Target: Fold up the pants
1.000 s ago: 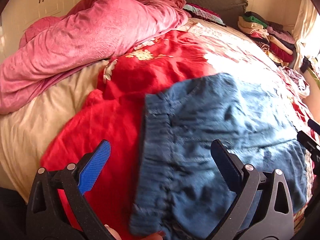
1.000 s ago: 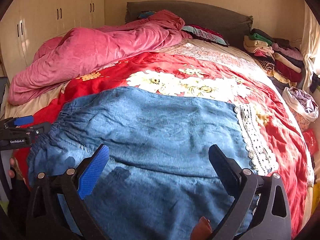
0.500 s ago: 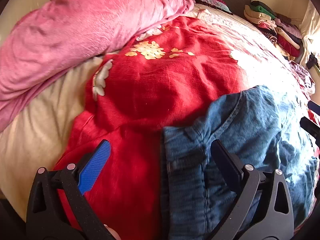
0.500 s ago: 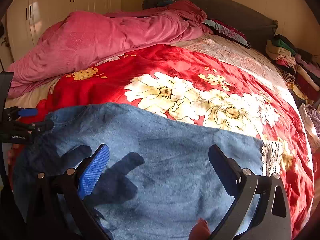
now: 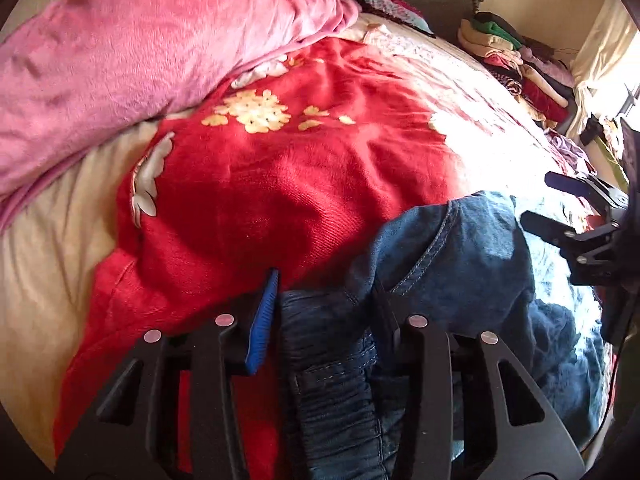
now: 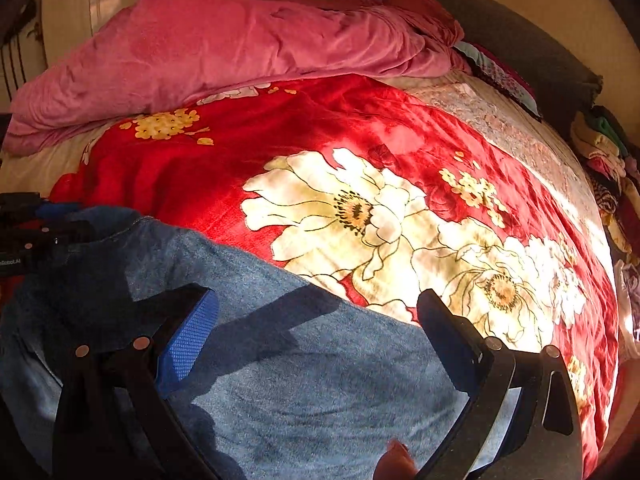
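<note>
Counts by kind. One pair of denim pants (image 6: 304, 380), lower half of the right wrist view. Two grippers: left gripper (image 5: 326, 294), bottom centre of the left wrist view; right gripper (image 6: 316, 312), bottom centre of the right wrist view. Each gripper bears two fingers, one blue-padded (image 6: 188, 340) and one black (image 6: 448, 328). One red floral blanket (image 6: 248, 160), centre. One pink quilt (image 6: 224, 48), upper left. One stack of folded clothes (image 5: 516, 64), upper right of the left wrist view; its pieces too many and too small to count. One bed (image 5: 44, 248)
</note>
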### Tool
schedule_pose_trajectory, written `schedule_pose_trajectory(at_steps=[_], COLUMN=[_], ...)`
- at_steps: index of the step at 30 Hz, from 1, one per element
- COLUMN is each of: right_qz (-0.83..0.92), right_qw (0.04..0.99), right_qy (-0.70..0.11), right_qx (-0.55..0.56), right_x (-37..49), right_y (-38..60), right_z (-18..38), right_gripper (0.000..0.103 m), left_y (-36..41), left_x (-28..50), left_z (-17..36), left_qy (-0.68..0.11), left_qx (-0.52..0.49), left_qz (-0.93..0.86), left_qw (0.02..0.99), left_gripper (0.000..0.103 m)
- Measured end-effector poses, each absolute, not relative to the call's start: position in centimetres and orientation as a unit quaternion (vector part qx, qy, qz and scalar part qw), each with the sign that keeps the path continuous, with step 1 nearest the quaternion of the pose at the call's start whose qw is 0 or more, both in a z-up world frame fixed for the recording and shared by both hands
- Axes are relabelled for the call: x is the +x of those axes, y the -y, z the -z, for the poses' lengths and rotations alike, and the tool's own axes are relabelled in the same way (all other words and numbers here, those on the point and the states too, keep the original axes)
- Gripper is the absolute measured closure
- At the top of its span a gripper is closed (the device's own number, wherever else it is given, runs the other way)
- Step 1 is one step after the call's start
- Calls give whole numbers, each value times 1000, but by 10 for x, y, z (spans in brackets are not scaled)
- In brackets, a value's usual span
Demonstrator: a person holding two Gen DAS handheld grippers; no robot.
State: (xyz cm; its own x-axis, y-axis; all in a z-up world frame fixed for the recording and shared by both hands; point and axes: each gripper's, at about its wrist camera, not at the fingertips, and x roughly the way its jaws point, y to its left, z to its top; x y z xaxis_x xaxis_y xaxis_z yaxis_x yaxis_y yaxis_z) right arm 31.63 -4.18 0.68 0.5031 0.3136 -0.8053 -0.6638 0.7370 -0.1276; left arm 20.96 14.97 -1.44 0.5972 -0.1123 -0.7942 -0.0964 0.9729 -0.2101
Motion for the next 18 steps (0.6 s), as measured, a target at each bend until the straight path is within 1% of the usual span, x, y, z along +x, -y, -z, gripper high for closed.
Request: schedule_pose_trajectory(at_steps=[5,7,9,10,11,12,13,14,15,18], right_qz=[-327,-334,-348,-354,-359,-367,-380,-389,-390,-387], right_qw=[824,820,808,803,800,797,792,790,794,810], right_qy=[-387,-377,-385,-388,-389,-389,-393,-394,-388,-369], right_qx=[-253,-272,-280,-281,-284,-282,-271,-262,-259,-239], right_x=[311,309,311,311,309,308,305,303,298,283], right_y=[20,13,6,3,0,-2,-2,-2,-2,10], right_z=[0,4,11,14,17,18,18,16,14,3], right_gripper=[5,8,28,32,40,57,67,87,92,95], left_y=[-151,-149,-149,-149,-147,-145,-144,-144,-144,-142], left_x=[192,186,185,187,188,187,189,188,187,182], left_z=[-1,-9,-12,-13,-14,-14,-13,-13,-13,-17], left_qy=[-418,-406,-400,-398,-397,-395,-395,-394,-393,-385], left_qx=[-117,-110,-107,-104,-100,-95,-92,-91,-90,-82], left_qz=[5,8,9,8,7,5,4,3,3,-1], left_qw=[901,907,910,911,912,914,914,915,915,919], left_gripper=[70,70,70,70,70,70,70,70,70,70])
